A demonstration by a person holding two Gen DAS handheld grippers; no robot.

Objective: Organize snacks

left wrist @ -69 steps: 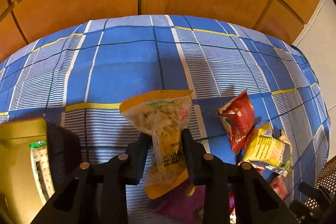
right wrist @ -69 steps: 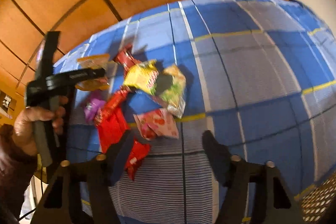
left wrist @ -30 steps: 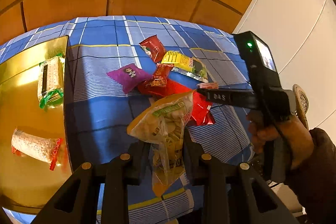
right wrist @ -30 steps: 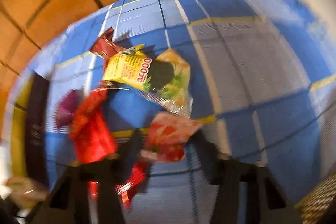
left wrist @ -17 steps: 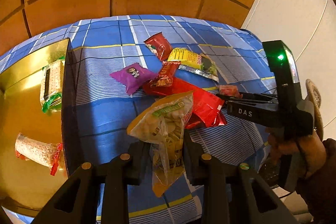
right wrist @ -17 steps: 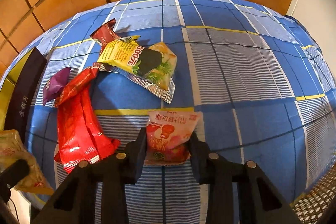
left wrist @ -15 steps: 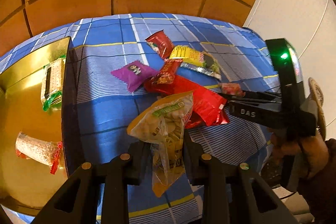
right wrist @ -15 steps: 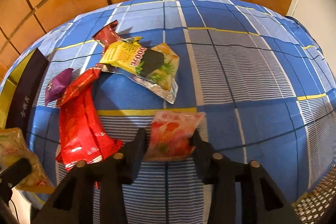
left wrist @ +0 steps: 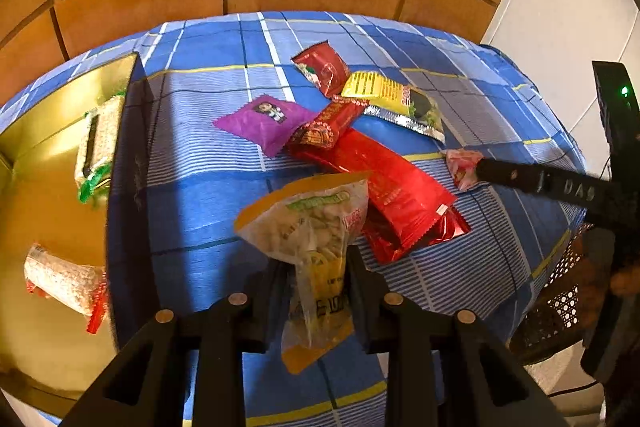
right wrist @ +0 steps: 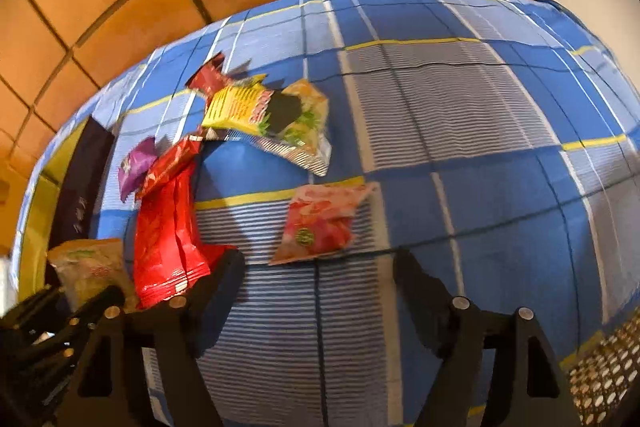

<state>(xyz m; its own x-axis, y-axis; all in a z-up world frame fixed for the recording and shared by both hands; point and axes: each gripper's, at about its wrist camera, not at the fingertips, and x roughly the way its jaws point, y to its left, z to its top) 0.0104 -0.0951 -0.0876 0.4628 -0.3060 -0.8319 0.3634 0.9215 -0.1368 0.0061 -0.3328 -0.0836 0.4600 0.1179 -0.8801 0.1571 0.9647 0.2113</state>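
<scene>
Right gripper jaws just opened, pink packet lying just beyond

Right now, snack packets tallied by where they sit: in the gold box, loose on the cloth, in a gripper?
In the gold box: 2 rice-cracker packs
Loose on the cloth: 6 (dark red, yellow, purple, small red, long red, pink)
In the left gripper: 1 nut bag
Total: 9
</scene>
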